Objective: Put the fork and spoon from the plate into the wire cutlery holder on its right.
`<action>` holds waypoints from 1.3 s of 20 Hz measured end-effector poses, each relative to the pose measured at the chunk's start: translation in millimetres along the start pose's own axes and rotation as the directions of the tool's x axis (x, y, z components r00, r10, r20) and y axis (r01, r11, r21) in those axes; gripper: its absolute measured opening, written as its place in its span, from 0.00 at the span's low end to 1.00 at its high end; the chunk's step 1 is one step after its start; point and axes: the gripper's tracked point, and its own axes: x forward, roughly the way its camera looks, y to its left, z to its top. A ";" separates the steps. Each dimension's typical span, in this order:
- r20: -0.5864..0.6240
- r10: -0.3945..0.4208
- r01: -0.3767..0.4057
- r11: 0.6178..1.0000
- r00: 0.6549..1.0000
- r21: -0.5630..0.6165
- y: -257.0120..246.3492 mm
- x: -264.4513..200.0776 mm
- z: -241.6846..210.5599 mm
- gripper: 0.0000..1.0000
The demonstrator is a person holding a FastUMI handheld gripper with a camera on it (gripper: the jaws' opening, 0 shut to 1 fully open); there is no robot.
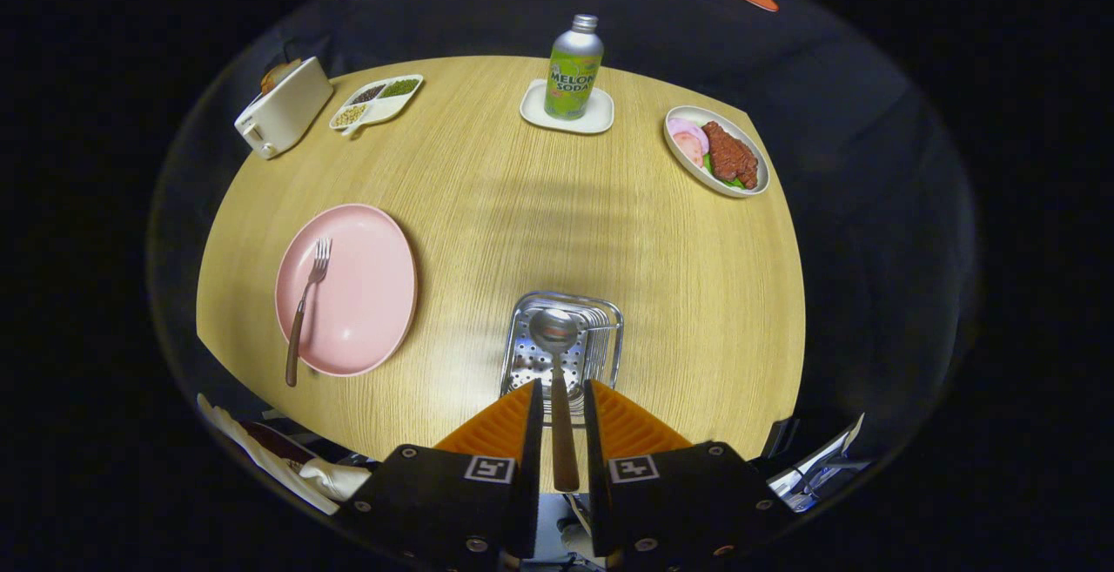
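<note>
**Spoon held over the holder**

The spoon (560, 380) is gripped by its brown handle between the two fingers of the gripper (562, 398), which are closed narrowly on it. Its bowl is pointed forward and is seen directly over the wire holder (600, 337), just ahead of the fingertips. Whether the bowl touches the holder cannot be told. The fork (306, 306) is left on the pink plate (365, 293), to the left of the holder, with its handle overhanging the near rim. Beyond, a toaster (283, 109), a divided dish (376, 102), a soda bottle (574, 69) on a coaster and a plate of food (715, 151) are set along the far side of the table (522, 206).
</note>
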 end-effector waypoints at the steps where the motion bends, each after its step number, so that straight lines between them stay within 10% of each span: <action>1: 0.023 -0.003 0.002 1.000 1.000 0.004 0.5 -4.3 4.7 0.31; 10: 0.277 0.043 -0.058 0.997 0.960 0.043 59.4 -22.4 50.7 0.99; 26: 0.437 0.160 -0.179 0.984 0.885 0.003 188.5 -15.0 71.3 0.99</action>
